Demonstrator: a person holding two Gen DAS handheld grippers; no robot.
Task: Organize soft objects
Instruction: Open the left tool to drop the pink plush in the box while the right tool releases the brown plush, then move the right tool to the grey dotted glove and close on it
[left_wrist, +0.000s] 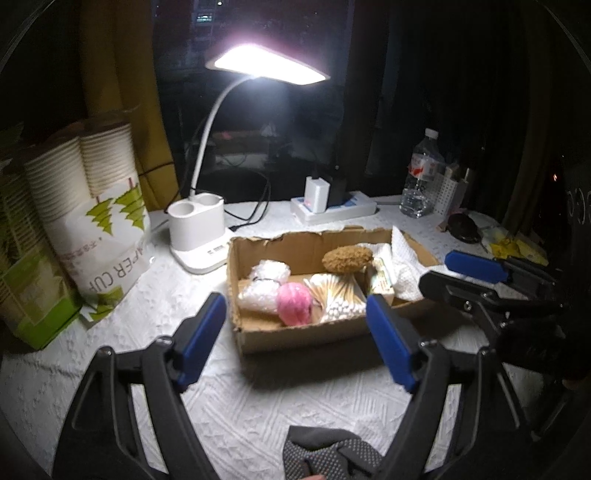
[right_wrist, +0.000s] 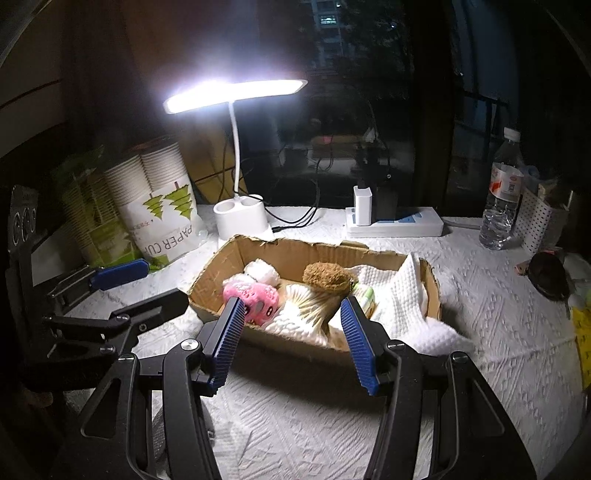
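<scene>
A low cardboard box (left_wrist: 295, 341) (right_wrist: 295, 254) sits mid-table. In it lie a pink plush toy (left_wrist: 294, 303) (right_wrist: 251, 297), a brown plush (left_wrist: 347, 259) (right_wrist: 327, 277), a bubble-wrap bundle (left_wrist: 260, 288) (right_wrist: 263, 272), a bag of cotton swabs (left_wrist: 338, 299) (right_wrist: 306, 310) and a white towel (left_wrist: 404, 271) (right_wrist: 402, 299) draped over its right side. My left gripper (left_wrist: 295, 325) is open and empty just before the box. My right gripper (right_wrist: 291, 332) is open and empty at the box's near wall; it also shows in the left wrist view (left_wrist: 454, 269).
A lit white desk lamp (left_wrist: 197, 236) (right_wrist: 240, 218) stands behind the box. Paper cup packs (left_wrist: 92, 221) (right_wrist: 159, 206) stand left. A power strip (left_wrist: 332, 208) (right_wrist: 395, 221), a water bottle (left_wrist: 421, 177) (right_wrist: 502, 195) and clutter line the back right. A grey glove (left_wrist: 325, 454) lies near.
</scene>
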